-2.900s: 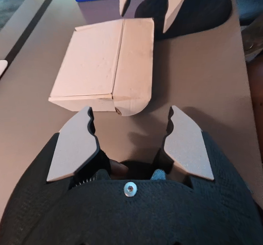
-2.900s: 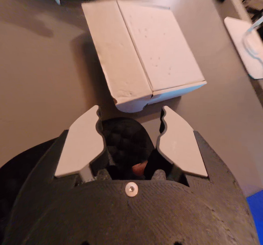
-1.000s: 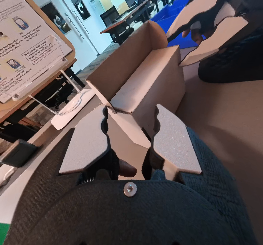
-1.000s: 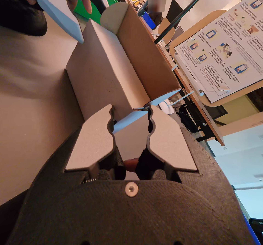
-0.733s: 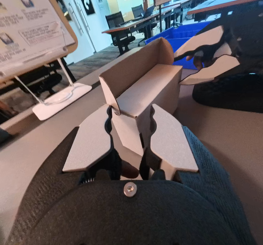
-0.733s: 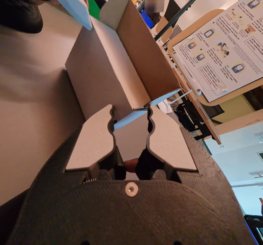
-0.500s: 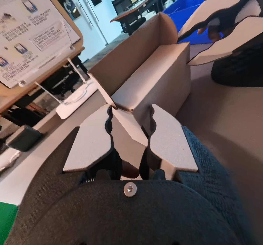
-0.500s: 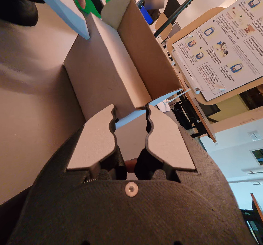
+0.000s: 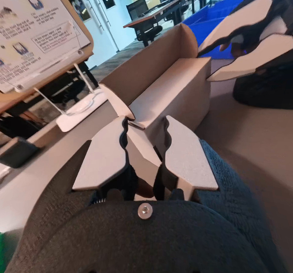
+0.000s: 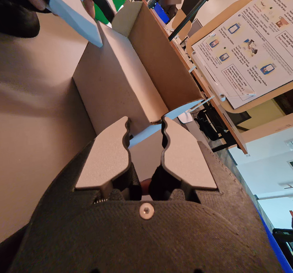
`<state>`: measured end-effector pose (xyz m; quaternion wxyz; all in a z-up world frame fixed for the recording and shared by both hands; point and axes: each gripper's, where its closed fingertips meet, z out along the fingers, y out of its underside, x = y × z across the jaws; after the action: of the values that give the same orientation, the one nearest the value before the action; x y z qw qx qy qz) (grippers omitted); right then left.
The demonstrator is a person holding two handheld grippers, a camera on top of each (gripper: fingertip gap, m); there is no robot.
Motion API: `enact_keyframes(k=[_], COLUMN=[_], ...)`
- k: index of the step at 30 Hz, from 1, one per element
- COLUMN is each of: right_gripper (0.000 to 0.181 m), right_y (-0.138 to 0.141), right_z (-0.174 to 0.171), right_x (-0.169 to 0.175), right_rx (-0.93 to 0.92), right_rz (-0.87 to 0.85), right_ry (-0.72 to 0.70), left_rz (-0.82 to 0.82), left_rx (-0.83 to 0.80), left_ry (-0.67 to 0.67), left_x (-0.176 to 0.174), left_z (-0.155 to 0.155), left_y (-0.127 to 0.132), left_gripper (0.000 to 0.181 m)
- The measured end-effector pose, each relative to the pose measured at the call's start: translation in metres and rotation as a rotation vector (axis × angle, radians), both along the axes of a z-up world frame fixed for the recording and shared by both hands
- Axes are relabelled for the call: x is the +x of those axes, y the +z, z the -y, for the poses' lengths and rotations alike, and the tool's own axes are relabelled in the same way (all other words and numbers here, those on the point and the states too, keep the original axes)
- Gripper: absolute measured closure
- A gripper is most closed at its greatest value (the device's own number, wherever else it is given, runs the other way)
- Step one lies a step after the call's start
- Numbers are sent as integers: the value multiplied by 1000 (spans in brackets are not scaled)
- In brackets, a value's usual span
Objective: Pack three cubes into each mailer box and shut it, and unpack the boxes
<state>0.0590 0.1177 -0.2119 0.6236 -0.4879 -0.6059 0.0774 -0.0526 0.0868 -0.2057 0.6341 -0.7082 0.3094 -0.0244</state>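
Observation:
A brown cardboard mailer box point(image 9: 171, 93) lies on the tan table point(image 9: 247, 138) between my two grippers, its lid raised with the brown inner face showing. My left gripper point(image 9: 145, 120) is shut on the lid's rounded side flap point(image 9: 142, 147) at the near end. My right gripper point(image 9: 203, 66) holds the far end. In the right wrist view the box point(image 10: 111, 81) runs away from my right gripper point(image 10: 145, 119), which is shut on the side flap point(image 10: 147, 133) at its end. The left gripper's fingers point(image 10: 76, 20) show at the far end. The box's inside is hidden and no cubes show.
An instruction board on a wire stand point(image 9: 39, 35) stands behind the box and also shows in the right wrist view point(image 10: 245, 59). Its white base point(image 9: 82, 109) sits on the table. A blue bin point(image 9: 210, 19) is past the right gripper, a green bin point(image 10: 114, 0) past the left. A dark block point(image 9: 17, 152) lies at the left.
The box was shut with both grippers open at its ends. Both grippers have since closed on the lid's side flaps and the lid has risen. In the last second the hold only shifts slightly.

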Motion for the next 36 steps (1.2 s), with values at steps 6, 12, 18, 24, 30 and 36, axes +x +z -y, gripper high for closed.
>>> enact_keyframes(k=[6,12,18,24,30,36], right_gripper=[146,145,117,72,99,127], right_y=[0,-1,13,25,30,26], right_z=[-1,-3,-3,-7,-12,-11], right_x=[2,8,12,-6,-17,-13], right_rx=[8,48,25,-93,12,61], right_rz=[2,25,16,102,94,79], right_ry=[4,3,60,214,257,236], left_rz=[-43,-136,-129,-204,-227,-213], left_rx=[-5,40,128,59,115,110], left_ry=[13,-1,-83,-280,-294,-283], left_x=[-4,-7,-10,5,7,6], left_z=[0,5,8,-1,-10,-6], left_y=[-4,-6,23,29,25,14], left_gripper=[136,129,101,77,100,120])
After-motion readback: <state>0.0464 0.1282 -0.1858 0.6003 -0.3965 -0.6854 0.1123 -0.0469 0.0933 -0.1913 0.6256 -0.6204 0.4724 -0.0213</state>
